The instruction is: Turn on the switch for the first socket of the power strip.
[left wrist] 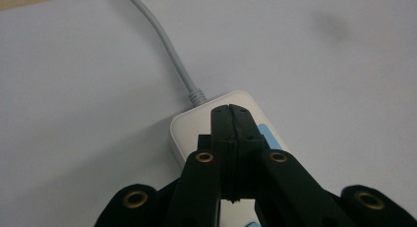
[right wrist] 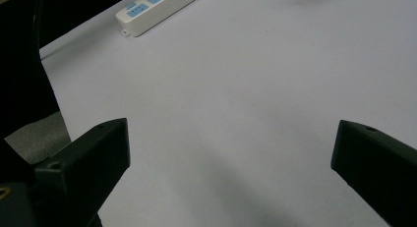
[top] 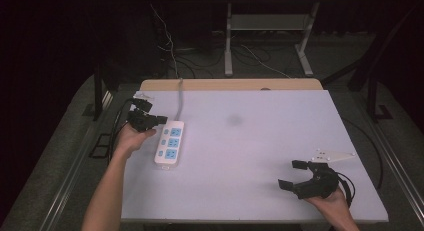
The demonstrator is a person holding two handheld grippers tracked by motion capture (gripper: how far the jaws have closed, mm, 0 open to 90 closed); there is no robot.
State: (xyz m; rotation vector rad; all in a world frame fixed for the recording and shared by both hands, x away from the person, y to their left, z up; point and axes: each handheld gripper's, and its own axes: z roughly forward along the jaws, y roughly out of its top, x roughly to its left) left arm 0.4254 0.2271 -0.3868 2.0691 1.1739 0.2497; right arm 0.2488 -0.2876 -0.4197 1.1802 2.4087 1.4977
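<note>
Power strip (top: pixel 169 142) lies left of centre in the high view; left gripper (left wrist: pixel 230 109) jaws together above its cord end, right gripper (top: pixel 294 174) jaws apart, idle lower right. Press straight down, gently

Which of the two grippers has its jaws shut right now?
The left gripper: its jaws are pressed together with nothing between them, tips poised over the cable end of the white power strip. The right gripper rests with its jaws spread wide above the bare table.
</note>
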